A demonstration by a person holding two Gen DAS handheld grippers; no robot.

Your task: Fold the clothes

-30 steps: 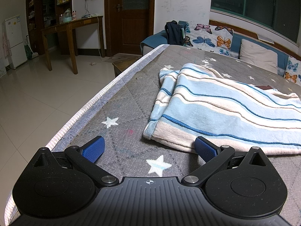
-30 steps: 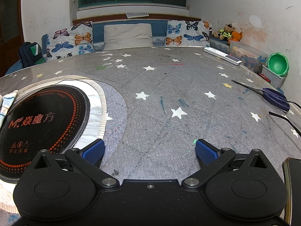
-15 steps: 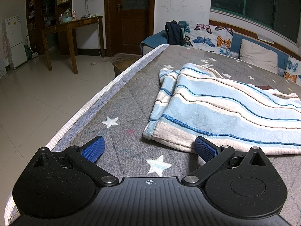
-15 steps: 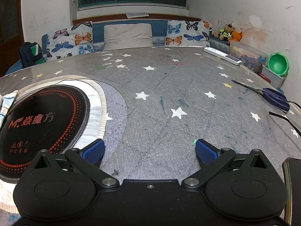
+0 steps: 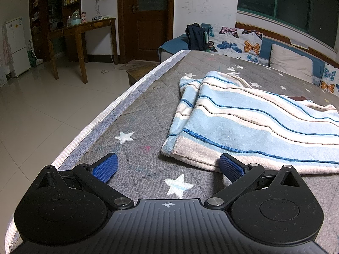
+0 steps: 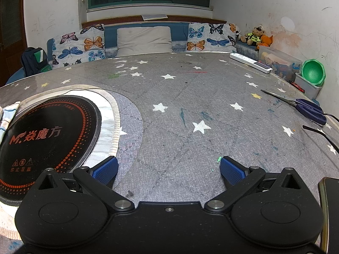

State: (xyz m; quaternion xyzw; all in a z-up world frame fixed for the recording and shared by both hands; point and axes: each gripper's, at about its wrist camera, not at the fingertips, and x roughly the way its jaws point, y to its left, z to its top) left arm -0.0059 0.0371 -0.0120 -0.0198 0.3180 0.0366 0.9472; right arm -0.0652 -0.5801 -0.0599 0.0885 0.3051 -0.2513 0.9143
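A folded cloth with light blue, cream and dark blue stripes [image 5: 250,124] lies on the grey star-patterned table cover [image 5: 135,148] in the left wrist view. My left gripper [image 5: 168,166] rests low at the table's near edge, open, with nothing between its blue pads; its right pad [image 5: 229,167] sits just in front of the cloth's near hem. In the right wrist view only a sliver of the striped cloth [image 6: 6,116] shows at the far left. My right gripper [image 6: 168,168] is open over bare table cover, holding nothing.
A round black induction hob [image 6: 42,139] is set in the table to the right gripper's left. Scissors [image 6: 305,108], a power strip [image 6: 250,62], a black cable [image 6: 320,135] and a phone edge [image 6: 330,209] lie on the right. The table edge [image 5: 99,118] drops to tiled floor.
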